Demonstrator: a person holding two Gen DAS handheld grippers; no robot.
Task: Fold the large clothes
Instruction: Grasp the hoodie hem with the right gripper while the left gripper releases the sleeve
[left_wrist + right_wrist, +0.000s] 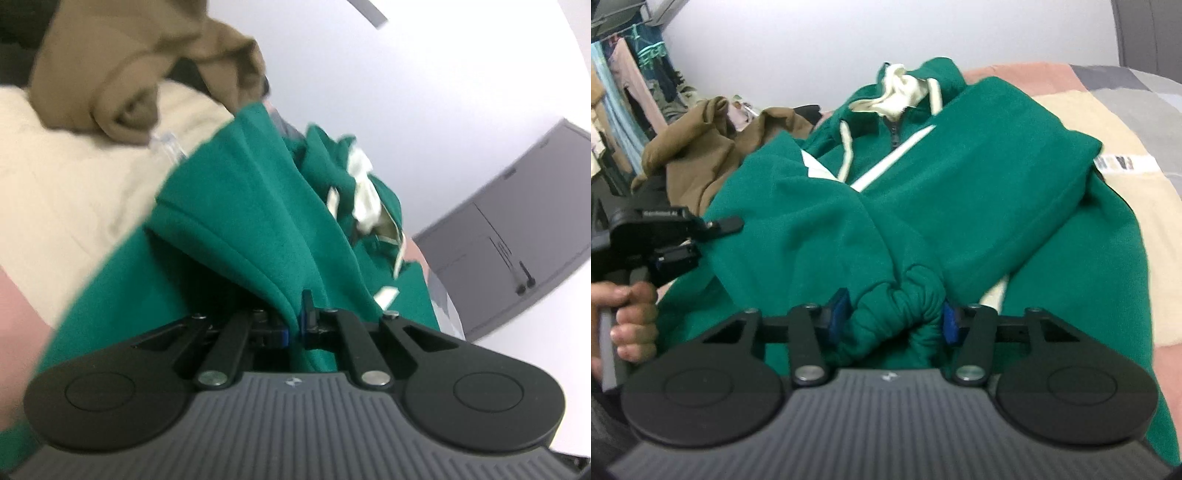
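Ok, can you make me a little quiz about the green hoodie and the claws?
1. True or false: the left claw is shut on a fold of the green fleece hoodie.
2. What sits between the right claw fingers: A the brown garment, B the hoodie's gathered cuff, C the white drawstring?
3. What colour is the hoodie's hood lining?

Key: 1 true; 2 B; 3 cream white.

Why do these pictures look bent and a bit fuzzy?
Left wrist view: wide lens curves the grey cabinet; brown garment smeared by blur. Right wrist view: edges bulge, green hoodie soft, light even with no glare.
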